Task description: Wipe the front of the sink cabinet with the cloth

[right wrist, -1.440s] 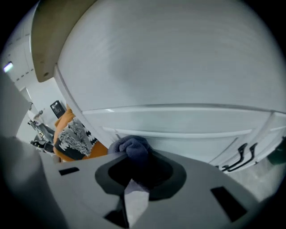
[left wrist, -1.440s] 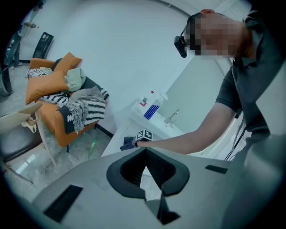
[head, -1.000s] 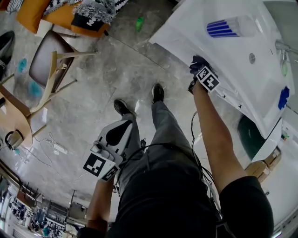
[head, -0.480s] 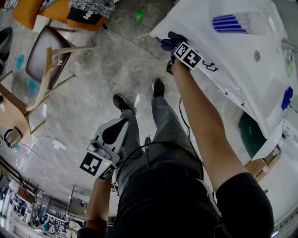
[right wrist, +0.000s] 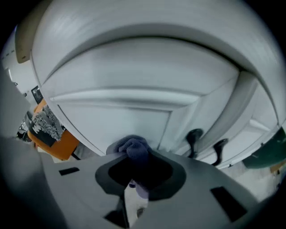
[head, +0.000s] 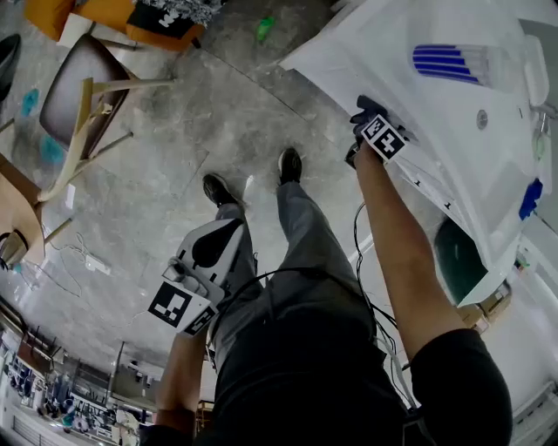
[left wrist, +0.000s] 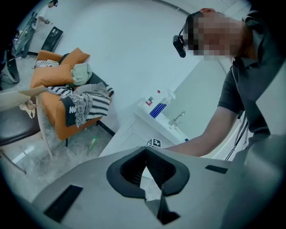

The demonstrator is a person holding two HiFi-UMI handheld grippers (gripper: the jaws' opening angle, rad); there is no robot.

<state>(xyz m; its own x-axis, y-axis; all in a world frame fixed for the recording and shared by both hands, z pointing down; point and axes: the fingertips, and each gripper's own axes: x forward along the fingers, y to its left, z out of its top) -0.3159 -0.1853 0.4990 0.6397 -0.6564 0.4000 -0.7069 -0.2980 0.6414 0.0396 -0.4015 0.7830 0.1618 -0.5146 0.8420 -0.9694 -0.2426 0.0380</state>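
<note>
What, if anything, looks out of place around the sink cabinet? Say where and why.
A small green object, perhaps a bottle, lies loose on the floor beside a corner of the sink cabinet. The orange armchair beyond it is heaped with crumpled textiles. The cabinet front, where the right gripper holds the cloth, shows no damage.

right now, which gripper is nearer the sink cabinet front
Right. The right gripper holds the cloth at the sink cabinet door; the left gripper hangs shut and empty beside the person's leg, well away from it.
</note>
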